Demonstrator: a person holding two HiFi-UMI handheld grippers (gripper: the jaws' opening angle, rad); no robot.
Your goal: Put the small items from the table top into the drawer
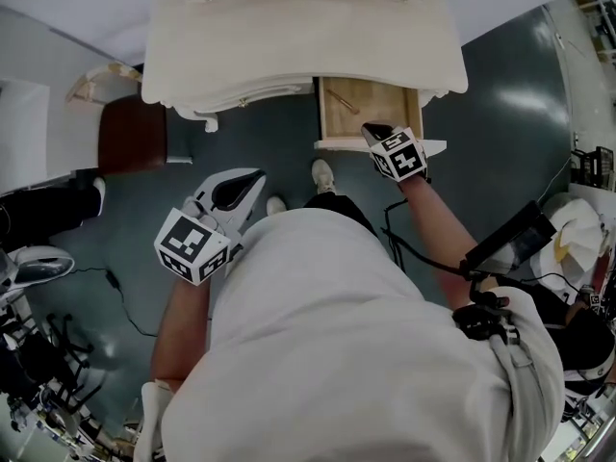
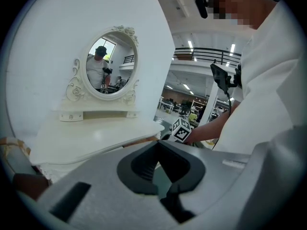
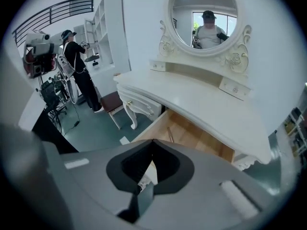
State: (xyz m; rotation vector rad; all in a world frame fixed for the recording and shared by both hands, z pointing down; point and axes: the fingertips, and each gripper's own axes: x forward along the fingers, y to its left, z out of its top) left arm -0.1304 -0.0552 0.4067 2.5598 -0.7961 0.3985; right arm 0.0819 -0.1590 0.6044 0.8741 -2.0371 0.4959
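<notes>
Grey-green floor [image 1: 500,114] lies under a white dressing table with an oval mirror [image 3: 205,18]. A brown stool [image 1: 130,133] stands to its left. The pale worktop [image 1: 289,27] overhangs an open wooden drawer [image 1: 330,123]. My right tongs [image 1: 375,133] sit at the drawer's front edge, towards its right corner, with the jaws together and nothing between them. A thin brown stick [image 1: 341,100] lies slantwise on the drawer bottom, back-left, apart from those tongs. My left tongs [image 1: 231,192] hang low over the floor, well away from the drawer, also closed and empty.
</notes>
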